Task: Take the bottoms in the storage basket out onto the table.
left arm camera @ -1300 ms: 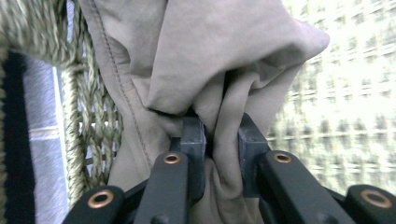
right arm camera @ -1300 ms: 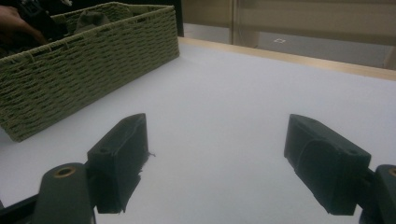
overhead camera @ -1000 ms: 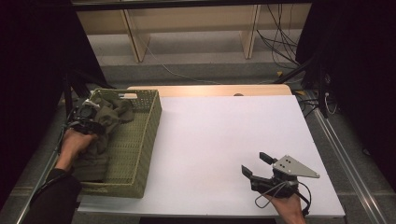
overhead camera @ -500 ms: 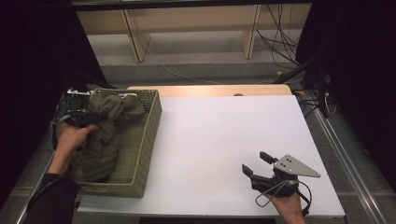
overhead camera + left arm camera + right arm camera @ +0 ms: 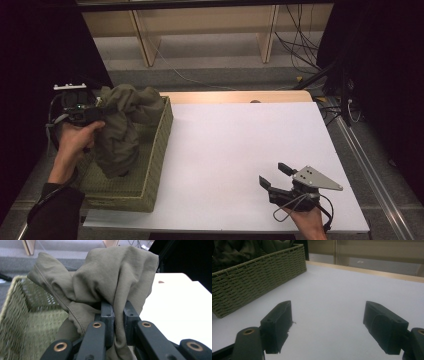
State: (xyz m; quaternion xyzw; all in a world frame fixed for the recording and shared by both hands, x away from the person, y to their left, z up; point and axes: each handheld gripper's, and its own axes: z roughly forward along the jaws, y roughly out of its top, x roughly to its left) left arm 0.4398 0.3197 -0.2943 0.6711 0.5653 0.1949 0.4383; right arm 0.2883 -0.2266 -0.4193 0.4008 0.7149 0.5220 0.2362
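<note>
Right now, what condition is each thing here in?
Olive cloth: bunched, lifted partly out of the basket, hanging down into it.
Woven basket: upright on the table, open-topped.
Left hand-held gripper: shut on the cloth.
Right hand-held gripper: open, empty, low over the white table.

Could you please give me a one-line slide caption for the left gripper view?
Left gripper clamped on a bunched olive-green cloth, held above the woven basket beside the white table.

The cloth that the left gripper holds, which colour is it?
The cloth is plain olive green, clearest in the left gripper view.
</note>
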